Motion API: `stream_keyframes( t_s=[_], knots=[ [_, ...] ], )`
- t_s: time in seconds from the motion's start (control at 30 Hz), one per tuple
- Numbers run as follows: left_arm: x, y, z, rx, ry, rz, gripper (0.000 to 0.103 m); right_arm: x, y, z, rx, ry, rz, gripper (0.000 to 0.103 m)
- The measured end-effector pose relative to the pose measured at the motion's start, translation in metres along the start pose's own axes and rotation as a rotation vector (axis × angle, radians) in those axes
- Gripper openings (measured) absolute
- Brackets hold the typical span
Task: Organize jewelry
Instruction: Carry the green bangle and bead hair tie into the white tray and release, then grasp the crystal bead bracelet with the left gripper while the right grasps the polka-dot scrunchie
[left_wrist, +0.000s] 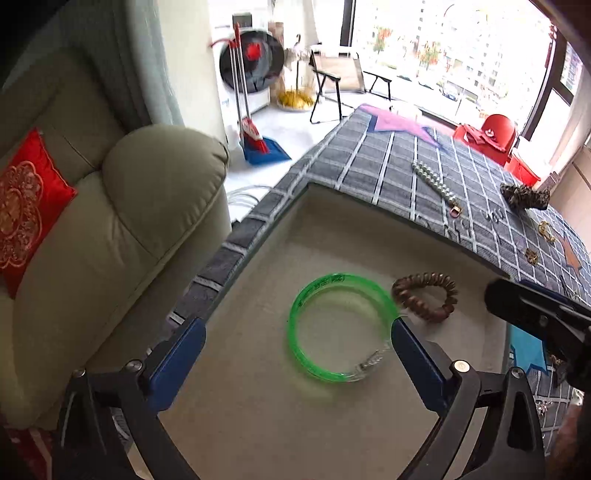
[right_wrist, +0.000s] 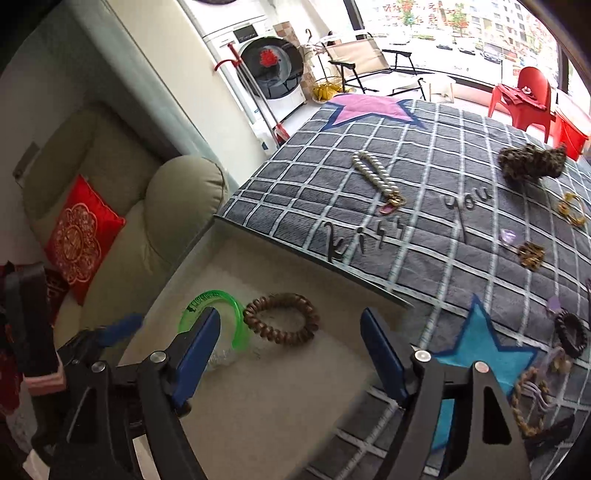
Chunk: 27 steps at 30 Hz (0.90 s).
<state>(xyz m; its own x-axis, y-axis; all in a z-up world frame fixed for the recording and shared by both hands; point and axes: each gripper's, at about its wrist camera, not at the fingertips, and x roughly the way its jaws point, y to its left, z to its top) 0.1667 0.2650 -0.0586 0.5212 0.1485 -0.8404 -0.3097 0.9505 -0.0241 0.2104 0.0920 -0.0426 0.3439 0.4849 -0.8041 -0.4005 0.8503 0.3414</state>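
Observation:
A beige tray (left_wrist: 332, 229) sits at the near left of a grey checked cloth (left_wrist: 399, 166). In it lie a green bangle (left_wrist: 341, 326) and a brown coil hair tie (left_wrist: 424, 297). My left gripper (left_wrist: 295, 332) is open and empty, just above the bangle. My right gripper (right_wrist: 290, 326) is open and empty above the tray (right_wrist: 295, 387), near the brown coil tie (right_wrist: 281, 324) and the bangle (right_wrist: 221, 317). A pearl strand (right_wrist: 375, 175), gold earrings (right_wrist: 571, 208) and a leopard scrunchie (right_wrist: 530, 160) lie on the cloth.
A beige sofa (left_wrist: 110, 240) with a red cushion (left_wrist: 26, 206) stands left of the table. More hair ties (right_wrist: 570, 332) and small ornaments (right_wrist: 530, 254) lie at the cloth's right. The right gripper's body (left_wrist: 535, 310) shows at the left wrist view's right edge.

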Motion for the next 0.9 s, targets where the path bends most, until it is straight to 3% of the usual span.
stream_keyframes(
  t_s=[0.43,0.47,0.53,0.9],
  knots=[
    [-0.076,-0.042,-0.032,0.141,-0.105,-0.056,0.102,-0.087,-0.059,-0.056,0.14,-0.058,-0.016,0.083],
    [-0.082,-0.047,-0.037,0.154,-0.11,-0.064,0.102,-0.095,-0.063,-0.061,0.152,-0.065,-0.017,0.093],
    [-0.093,-0.059,-0.048,0.184,-0.118,-0.086,0.102,-0.11,-0.071,-0.073,0.173,-0.087,-0.01,0.103],
    [-0.144,-0.112,-0.107,0.299,-0.139,-0.187,0.102,-0.178,-0.115,-0.136,0.285,-0.145,-0.046,0.103]
  ],
)
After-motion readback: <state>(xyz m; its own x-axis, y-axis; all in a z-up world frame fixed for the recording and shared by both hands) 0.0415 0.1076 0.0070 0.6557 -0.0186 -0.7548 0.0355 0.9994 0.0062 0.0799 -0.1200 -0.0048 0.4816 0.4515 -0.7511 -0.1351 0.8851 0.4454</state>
